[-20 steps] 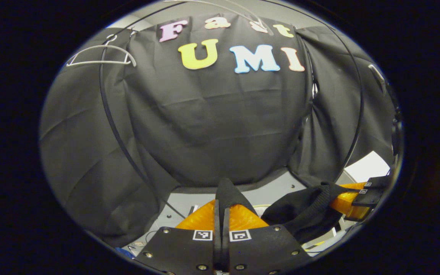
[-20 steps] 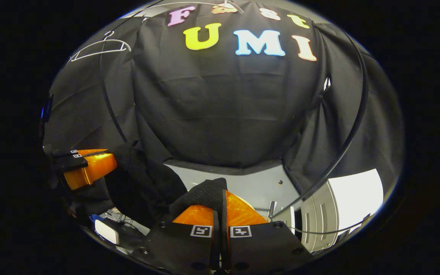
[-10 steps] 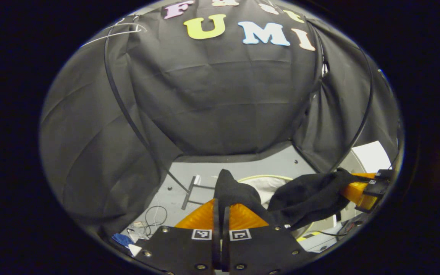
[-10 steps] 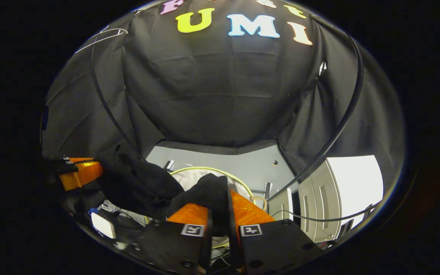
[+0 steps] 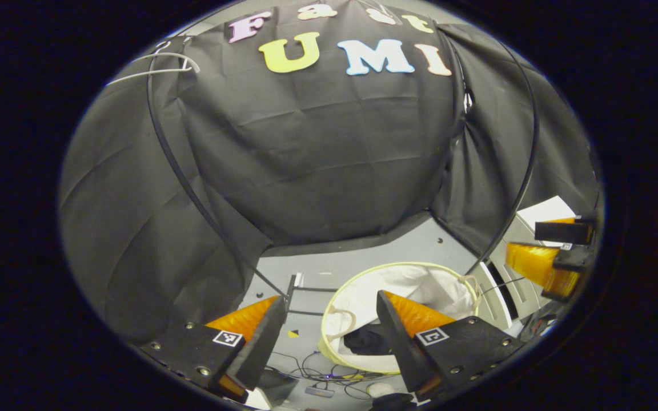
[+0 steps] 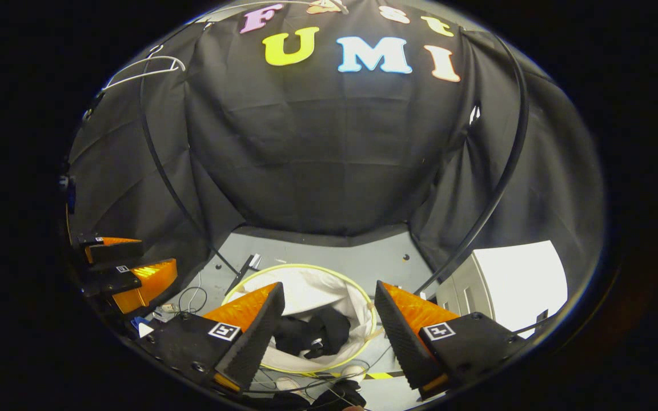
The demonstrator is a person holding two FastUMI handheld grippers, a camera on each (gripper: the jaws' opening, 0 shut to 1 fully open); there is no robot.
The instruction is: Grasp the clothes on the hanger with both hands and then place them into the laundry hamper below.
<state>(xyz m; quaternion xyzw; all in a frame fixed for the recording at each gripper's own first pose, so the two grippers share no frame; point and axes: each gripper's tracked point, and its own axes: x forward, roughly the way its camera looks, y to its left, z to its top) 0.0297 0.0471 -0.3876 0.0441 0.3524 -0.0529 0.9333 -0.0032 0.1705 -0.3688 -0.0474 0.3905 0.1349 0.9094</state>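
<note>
Right gripper (image 6: 326, 319) and left gripper (image 5: 329, 322) gape empty above the soft, limp black garment (image 6: 312, 334) crumpled inside the round white fabric hamper (image 6: 357, 299); any fold offers a hold.

You'll find no readable text here: the square coded tags on the left gripper (image 5: 329, 325) and right gripper (image 6: 329, 319) carry patterns only, no letters or numbers.

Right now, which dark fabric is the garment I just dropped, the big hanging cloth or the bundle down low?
The crumpled black garment inside the white laundry hamper, between the open right gripper fingers. The hanging cloth is the booth wall.
</note>
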